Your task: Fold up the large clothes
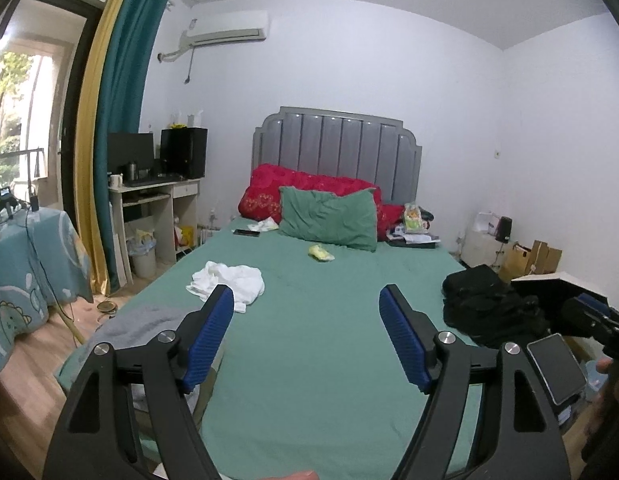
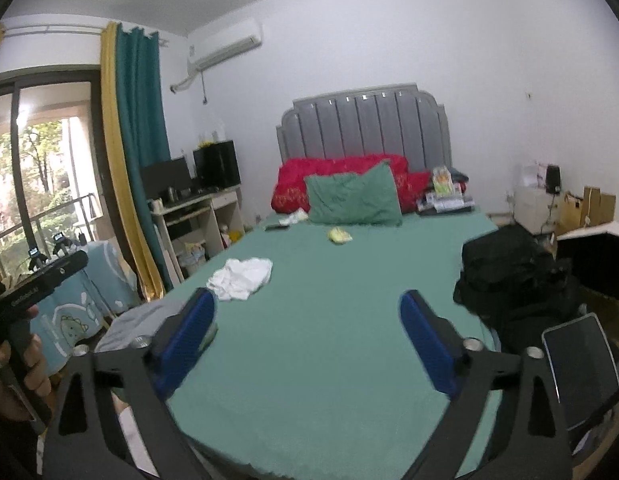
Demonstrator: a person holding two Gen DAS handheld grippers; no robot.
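From your left wrist view, your left gripper (image 1: 305,320) has its jaws spread wide with nothing between the ribbed blue pads (image 1: 207,340), only bare green sheet (image 1: 309,360). The nearest garment is the grey cloth (image 1: 137,326) slumped over the bed's near left corner, at about 9 o'clock from the pads and just beside the left finger; the crumpled white cloth (image 1: 229,282) lies at 11 o'clock, a bit farther up the bed, soft and bunched with no clear long axis. The black pile (image 1: 489,308) sits at 2 o'clock on the right edge, dark, bulky and heaped. From your right wrist view, your right gripper (image 2: 309,344) is likewise spread apart and empty. The black pile (image 2: 513,280) lies at 2 o'clock, near that hand, so it is probably your right's reach; the white cloth (image 2: 241,278) at 11 o'clock and the grey cloth (image 2: 137,320) at 9 o'clock suit your left better.
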